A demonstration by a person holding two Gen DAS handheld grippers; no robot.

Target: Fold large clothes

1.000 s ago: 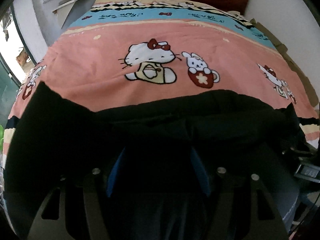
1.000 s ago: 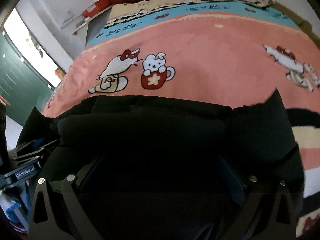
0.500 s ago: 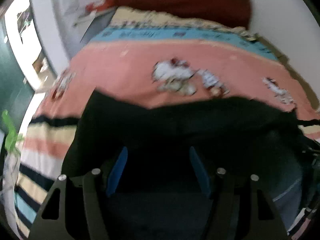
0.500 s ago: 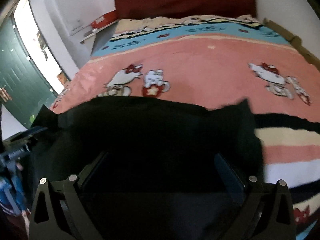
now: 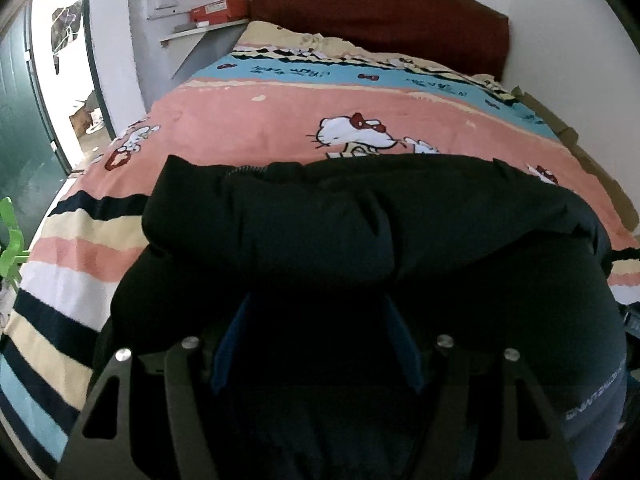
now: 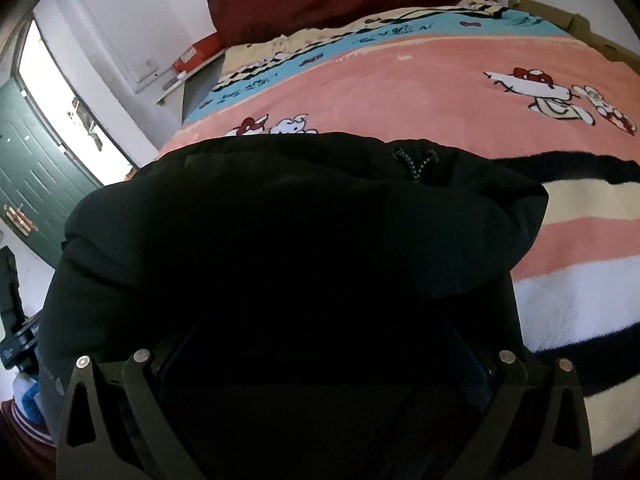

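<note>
Left gripper: blue fingers stand apart, and black cloth fills the whole gap between them; the tips are buried, so whether they pinch it I cannot tell.
Right gripper: its fingers are set wide and all but lost in shadow under the same cloth; grip or no grip cannot be told.
Jacket: black, puffy, bunched in a thick roll across the near part of the bed, draped over both grippers. In the left view the roll hides the lower half of the cat print.
Cord: a speckled drawstring crosses at the jacket's far edge in the right view.
Lettering: pale print on the jacket's lower right side, too warped to read.
Blanket: pink field with cartoon prints, a blue band toward the head, stripes of black, cream, pink and white toward the foot; the jacket lies on it.
Headboard: dark red, against the white wall.
Shelf: left of the headboard, with a red box on it.
Door: green, beside a bright opening.
</note>
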